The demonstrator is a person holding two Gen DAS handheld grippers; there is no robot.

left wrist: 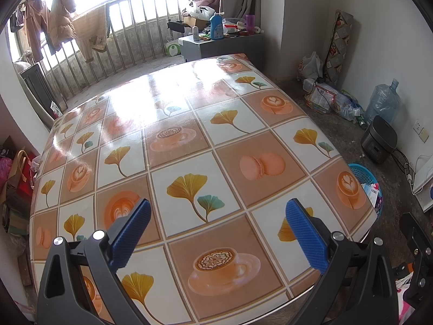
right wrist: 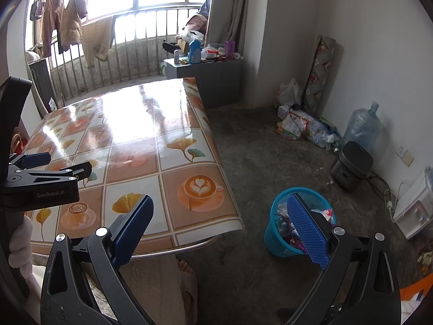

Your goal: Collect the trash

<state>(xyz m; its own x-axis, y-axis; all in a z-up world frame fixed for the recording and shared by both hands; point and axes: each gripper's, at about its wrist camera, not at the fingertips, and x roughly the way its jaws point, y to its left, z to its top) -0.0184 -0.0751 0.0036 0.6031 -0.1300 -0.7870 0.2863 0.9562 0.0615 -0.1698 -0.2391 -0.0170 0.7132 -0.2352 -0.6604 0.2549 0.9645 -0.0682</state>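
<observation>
Blue-padded fingers (right wrist: pixel 308 233) of the right gripper (right wrist: pixel 219 233) stand wide apart with nothing between them, hanging over the table's near right corner and the floor. Beyond its right finger, at about four o'clock in the right wrist view, a blue mesh waste basket (right wrist: pixel 273 233) sits on the concrete floor (right wrist: pixel 257 149) just beside the table (right wrist: pixel 135 146), filled with crumpled wrappers. Left gripper (left wrist: pixel 217 230) is likewise spread open and empty above the table's glossy patterned cloth; the basket's rim (left wrist: pixel 357 170) peeks past the table edge at three o'clock there. A black rice cooker (right wrist: pixel 351 165) stands farther off at two o'clock, a water jug (right wrist: pixel 362 127) behind it.
</observation>
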